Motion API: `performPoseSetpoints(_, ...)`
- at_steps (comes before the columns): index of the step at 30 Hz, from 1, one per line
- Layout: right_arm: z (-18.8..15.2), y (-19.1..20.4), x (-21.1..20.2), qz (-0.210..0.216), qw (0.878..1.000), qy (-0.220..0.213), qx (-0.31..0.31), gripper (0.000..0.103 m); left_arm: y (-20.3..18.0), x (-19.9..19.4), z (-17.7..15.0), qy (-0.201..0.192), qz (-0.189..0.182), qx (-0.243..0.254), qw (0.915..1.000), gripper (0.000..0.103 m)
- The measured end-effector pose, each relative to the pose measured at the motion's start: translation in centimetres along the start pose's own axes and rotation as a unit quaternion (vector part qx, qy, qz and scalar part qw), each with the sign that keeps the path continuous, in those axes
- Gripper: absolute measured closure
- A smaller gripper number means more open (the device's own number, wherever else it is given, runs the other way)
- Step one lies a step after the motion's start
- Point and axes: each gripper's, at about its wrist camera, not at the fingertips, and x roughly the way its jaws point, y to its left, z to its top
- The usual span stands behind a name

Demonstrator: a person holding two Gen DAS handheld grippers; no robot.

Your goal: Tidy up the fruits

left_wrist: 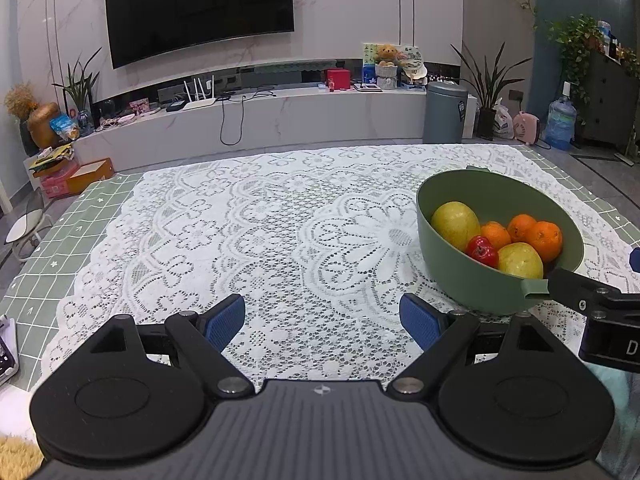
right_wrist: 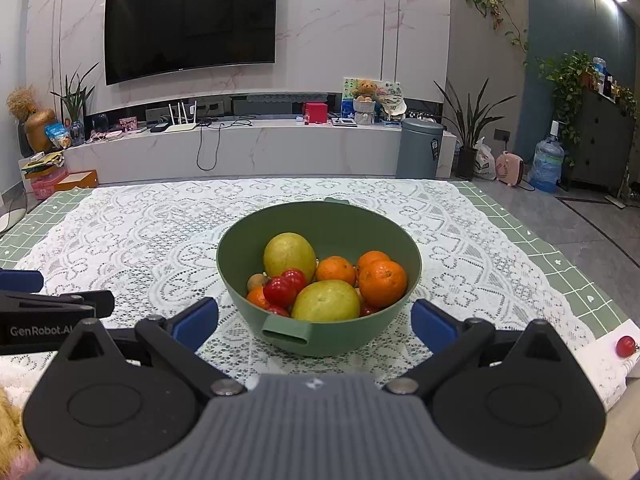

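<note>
Left gripper (left_wrist: pixel 322 322) & right gripper (right_wrist: pixel 315 325) both wide, empty; bowl (right_wrist: pixel 320 216) holds oranges (right_wrist: pixel 382 282), maybe pears (right_wrist: pixel 289 255).

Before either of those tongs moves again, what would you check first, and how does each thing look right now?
1. Left tongs open and empty: ok.
2. Right tongs open and empty: ok.
3. Round green plastic bowl upright on the white lace tablecloth: ok.
4. All fruit gathered in the bowl: not ok; one small red tomato lies outside it, on a white surface at the right.
5. Room left in the bowl for it: ok, the pile sits below the rim.
6. Whether the tomato could roll off: cannot tell.
</note>
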Motion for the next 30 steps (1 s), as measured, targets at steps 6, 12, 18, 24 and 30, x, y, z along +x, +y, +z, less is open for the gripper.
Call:
performPoseSetpoints(6, 0.02, -0.03, -0.03, 0.0, 1.0, 0.0, -0.001, 0.004, 0.03, -0.09, 0.01, 0.0, 0.001, -0.001, 1.0, 0.001)
performPoseSetpoints(12, 0.01, 0.0, -0.03, 0.0, 1.0, 0.0, -0.002, 0.004, 0.04, -0.19, 0.04, 0.001, 0.001, 0.0, 1.0, 0.001)
performPoseSetpoints(18, -0.05, 0.08, 0.1, 0.0, 1.0, 0.002, -0.004, 0.004, 0.02, -0.22, 0.04, 0.001, 0.0, 0.0, 1.0, 0.001)
performPoseSetpoints(24, -0.18, 0.15, 0.2, 0.0, 1.0, 0.004, -0.005, 0.004, 0.05, -0.24, 0.05, 0.001, 0.001, 0.0, 1.0, 0.001)
performPoseSetpoints(30, -0.17, 0.16, 0.18, 0.0, 1.0, 0.004, -0.005, 0.004, 0.03, -0.26, 0.05, 0.001, 0.001, 0.0, 1.0, 0.001)
